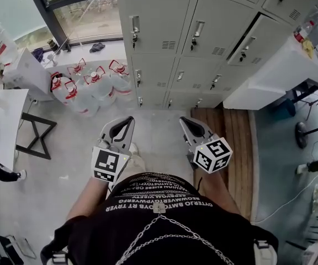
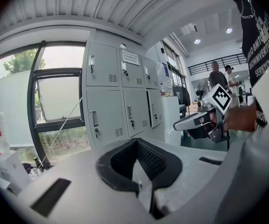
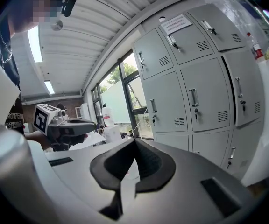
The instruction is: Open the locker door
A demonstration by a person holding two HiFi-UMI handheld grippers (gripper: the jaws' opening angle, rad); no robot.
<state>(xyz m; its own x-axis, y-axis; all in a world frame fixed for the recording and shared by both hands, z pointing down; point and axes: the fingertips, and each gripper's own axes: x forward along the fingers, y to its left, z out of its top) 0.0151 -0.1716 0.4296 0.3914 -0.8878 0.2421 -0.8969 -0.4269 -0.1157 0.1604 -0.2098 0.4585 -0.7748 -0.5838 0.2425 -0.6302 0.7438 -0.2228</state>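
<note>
A bank of grey lockers (image 1: pixel 164 32) stands ahead, every door closed, each with a small metal handle (image 1: pixel 134 25) and a vent. Both grippers are held at waist height, well short of the lockers. My left gripper (image 1: pixel 121 125) is shut with nothing in it, and my right gripper (image 1: pixel 187 123) is shut and empty too. In the left gripper view the jaws (image 2: pixel 136 141) meet in front of the lockers (image 2: pixel 107 111), with the right gripper (image 2: pixel 179 124) off to the side. The right gripper view shows closed jaws (image 3: pixel 135 141) facing the lockers (image 3: pixel 204 97).
Several big water jugs (image 1: pixel 90 84) with red caps stand on the floor left of the lockers. A white table (image 1: pixel 275 73) juts out at the right, beside a strip of wooden floor (image 1: pixel 233 142). A folding table (image 1: pixel 7 123) stands at the far left, under a window (image 1: pixel 81 10).
</note>
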